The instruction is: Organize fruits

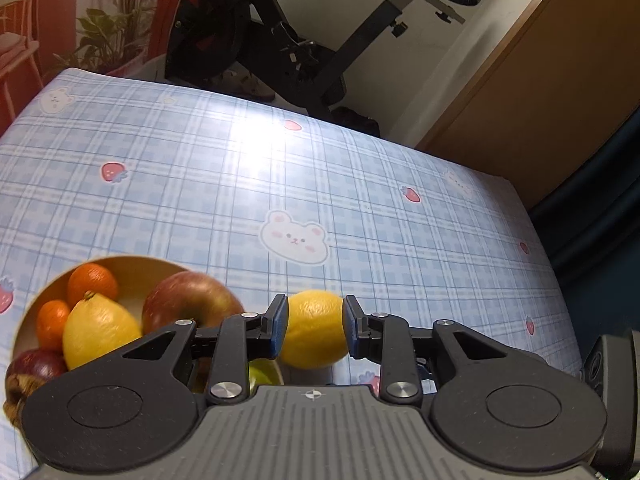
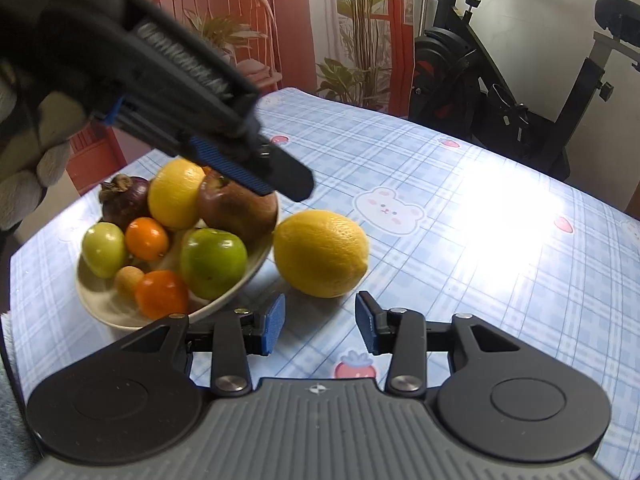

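Observation:
A loose lemon (image 2: 320,254) lies on the blue plaid tablecloth (image 2: 440,280), just right of a cream bowl (image 2: 256,268). The bowl holds a red apple (image 2: 236,208), another lemon (image 2: 174,194), oranges, green fruits (image 2: 212,262) and a dark mangosteen (image 2: 126,200). My right gripper (image 2: 320,320) is open and empty, its blue pads just short of the loose lemon. My left gripper (image 2: 296,182) hangs above the bowl's right side. In the left wrist view its jaws (image 1: 315,312) stand a narrow gap apart, and the lemon (image 1: 314,328) shows through that gap, ungripped. The bowl (image 1: 132,258) is at lower left.
An exercise bike (image 2: 500,92) stands past the table's far edge, with plants (image 2: 360,40) and a red chair (image 2: 224,12) to its left. A wooden cabinet (image 1: 540,80) is beyond the right corner. A gloved hand (image 2: 24,152) holds the left gripper.

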Demonstrator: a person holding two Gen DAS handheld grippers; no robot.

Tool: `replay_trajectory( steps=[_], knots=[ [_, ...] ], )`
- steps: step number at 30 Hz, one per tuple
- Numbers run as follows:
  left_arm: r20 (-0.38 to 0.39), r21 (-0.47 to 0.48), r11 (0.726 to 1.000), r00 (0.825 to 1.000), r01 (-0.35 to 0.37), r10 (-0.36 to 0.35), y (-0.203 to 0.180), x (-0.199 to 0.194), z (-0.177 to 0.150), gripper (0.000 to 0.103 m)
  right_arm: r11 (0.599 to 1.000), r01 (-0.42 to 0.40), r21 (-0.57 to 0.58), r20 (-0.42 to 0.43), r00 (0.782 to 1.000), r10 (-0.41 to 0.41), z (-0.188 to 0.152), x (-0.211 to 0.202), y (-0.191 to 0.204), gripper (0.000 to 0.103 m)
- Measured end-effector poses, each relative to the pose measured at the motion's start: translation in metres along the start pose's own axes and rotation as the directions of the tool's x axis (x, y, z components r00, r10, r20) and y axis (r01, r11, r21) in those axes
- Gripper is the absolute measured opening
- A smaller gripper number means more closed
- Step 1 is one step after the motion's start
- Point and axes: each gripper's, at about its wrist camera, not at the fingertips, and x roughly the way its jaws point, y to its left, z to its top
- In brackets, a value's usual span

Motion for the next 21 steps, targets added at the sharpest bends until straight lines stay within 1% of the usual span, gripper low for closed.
replay_trajectory(
  steps=[3,5,7,8,10,11,12,16,21],
  knots=[
    [-0.020,0.011,1.000,1.000,-0.003,0.004,-0.001,0.011,0.006,0.032,1.000,-0.002,-0.011,-0.004,1.000,0.002,0.002,0.008,-0.004,0.052],
    [-0.031,0.010,1.000,1.000,-0.002,0.002,0.002,0.015,0.007,0.032,1.000,-0.010,-0.012,-0.007,1.000,0.010,0.002,0.013,-0.005,0.054],
    [-0.044,0.010,1.000,0.999,0.000,0.000,0.005,0.020,0.008,0.034,1.000,-0.016,-0.014,-0.006,1.000,0.016,0.003,0.016,-0.006,0.057],
    [-0.048,0.012,1.000,0.999,-0.001,0.002,0.006,0.022,0.008,0.036,1.000,-0.019,-0.016,-0.006,1.000,0.019,0.003,0.018,-0.006,0.057],
    [-0.056,0.017,1.000,0.998,-0.002,0.003,0.008,0.026,0.008,0.037,1.000,-0.024,-0.018,-0.005,1.000,0.024,0.003,0.021,-0.006,0.058],
    [-0.056,0.017,1.000,0.998,0.001,0.000,0.008,0.028,0.009,0.041,0.999,-0.027,-0.017,-0.005,1.000,0.027,0.004,0.022,-0.006,0.058],
    [-0.058,0.017,1.000,0.998,0.002,-0.001,0.008,0.029,0.009,0.042,0.999,-0.030,-0.016,-0.004,1.000,0.030,0.004,0.024,-0.006,0.058],
    [-0.069,0.014,1.000,0.997,0.028,-0.027,0.009,0.033,0.009,0.042,0.999,-0.032,-0.014,0.005,0.999,0.032,0.005,0.028,-0.006,0.058],
    [-0.086,0.047,0.998,0.995,0.045,-0.041,0.004,0.034,0.005,0.042,0.999,-0.038,0.006,0.005,0.999,0.038,0.003,0.024,-0.006,0.057]
  ],
)
